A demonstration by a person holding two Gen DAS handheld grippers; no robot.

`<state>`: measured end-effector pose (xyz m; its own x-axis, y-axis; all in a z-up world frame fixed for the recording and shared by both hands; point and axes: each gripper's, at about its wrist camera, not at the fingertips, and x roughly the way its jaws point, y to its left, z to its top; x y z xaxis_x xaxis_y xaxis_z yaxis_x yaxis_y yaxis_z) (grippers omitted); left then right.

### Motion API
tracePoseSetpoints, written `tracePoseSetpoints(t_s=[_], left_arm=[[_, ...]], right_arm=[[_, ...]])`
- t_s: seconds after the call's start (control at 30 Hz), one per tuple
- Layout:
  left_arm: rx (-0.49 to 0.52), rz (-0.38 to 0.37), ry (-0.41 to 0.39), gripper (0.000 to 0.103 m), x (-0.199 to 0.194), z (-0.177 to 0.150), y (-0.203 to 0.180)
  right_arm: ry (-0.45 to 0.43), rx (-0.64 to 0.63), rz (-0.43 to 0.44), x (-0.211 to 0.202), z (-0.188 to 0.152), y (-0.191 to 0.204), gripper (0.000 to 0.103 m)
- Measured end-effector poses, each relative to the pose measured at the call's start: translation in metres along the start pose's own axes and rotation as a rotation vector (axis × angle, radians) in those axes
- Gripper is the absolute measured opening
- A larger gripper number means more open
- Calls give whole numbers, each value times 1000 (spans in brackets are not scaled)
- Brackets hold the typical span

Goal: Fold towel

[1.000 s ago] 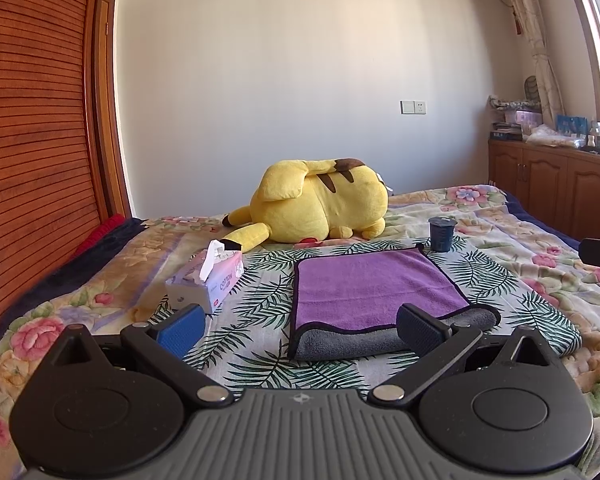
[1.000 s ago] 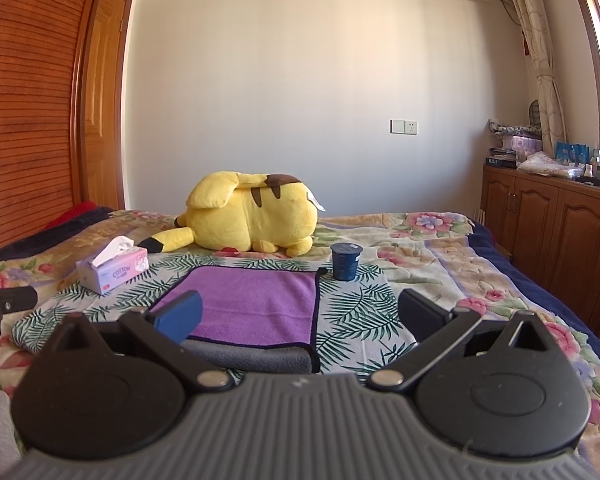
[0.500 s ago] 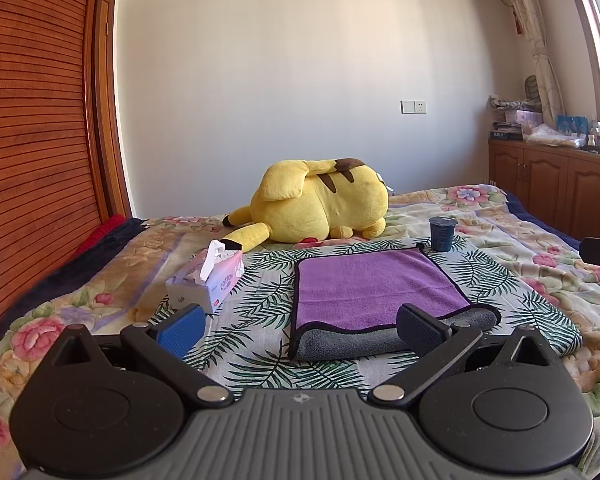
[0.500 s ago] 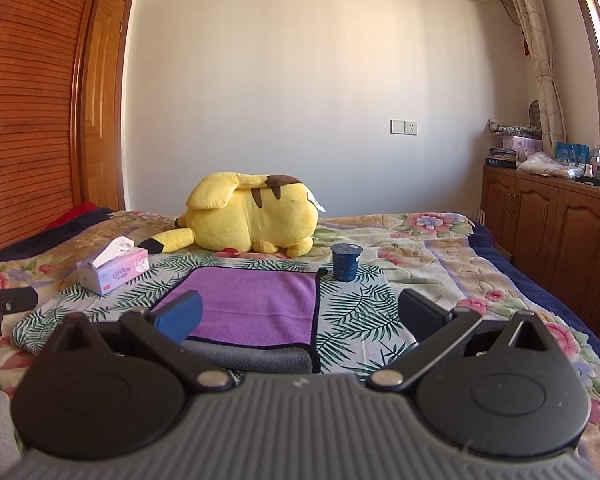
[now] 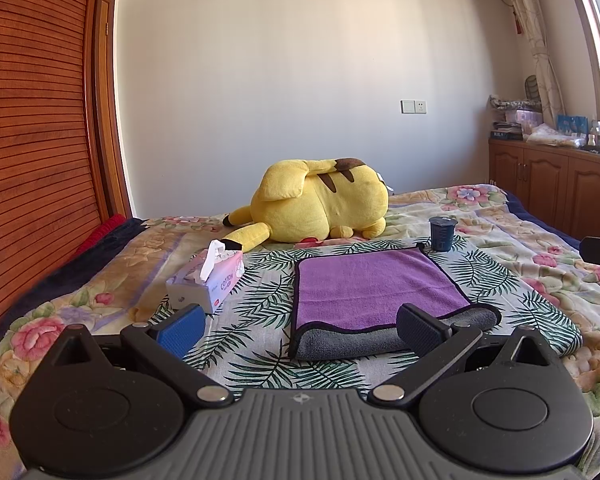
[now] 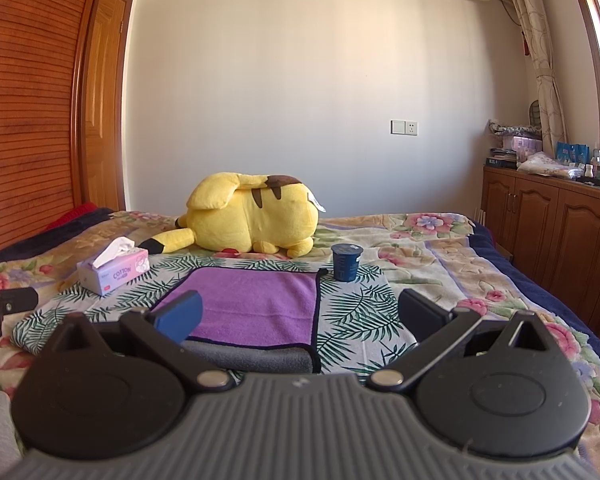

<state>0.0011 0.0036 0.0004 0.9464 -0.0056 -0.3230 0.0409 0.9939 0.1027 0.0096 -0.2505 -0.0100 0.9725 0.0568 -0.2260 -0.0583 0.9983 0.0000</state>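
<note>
A purple towel (image 5: 372,284) with a grey underside lies folded flat on the leaf-print cloth on the bed; it also shows in the right wrist view (image 6: 256,308). Its grey layer sticks out along the near edge. My left gripper (image 5: 298,326) is open and empty, held just short of the towel's near edge. My right gripper (image 6: 298,318) is open and empty, over the towel's near right corner. Neither touches the towel.
A yellow plush toy (image 5: 320,204) lies behind the towel. A tissue box (image 5: 208,280) stands to its left. A dark blue cup (image 5: 442,232) stands at its far right corner. Wooden cabinets (image 6: 560,228) line the right wall, and a wooden slatted wall (image 5: 32,140) the left.
</note>
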Motion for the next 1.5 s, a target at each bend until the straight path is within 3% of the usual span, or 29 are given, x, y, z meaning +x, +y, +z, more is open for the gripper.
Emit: tracePoseSetpoints(t_s=[0.53, 1.03, 1.5], left_arm=[[13, -2, 36, 87, 7, -4, 0], [22, -31, 135, 87, 40, -1, -1], [38, -54, 177, 87, 73, 0, -3]], right_arm=[[16, -5, 11, 5, 0, 1, 103], [66, -48, 57, 29, -1, 11, 103], [123, -35, 73, 62, -4, 7, 103]])
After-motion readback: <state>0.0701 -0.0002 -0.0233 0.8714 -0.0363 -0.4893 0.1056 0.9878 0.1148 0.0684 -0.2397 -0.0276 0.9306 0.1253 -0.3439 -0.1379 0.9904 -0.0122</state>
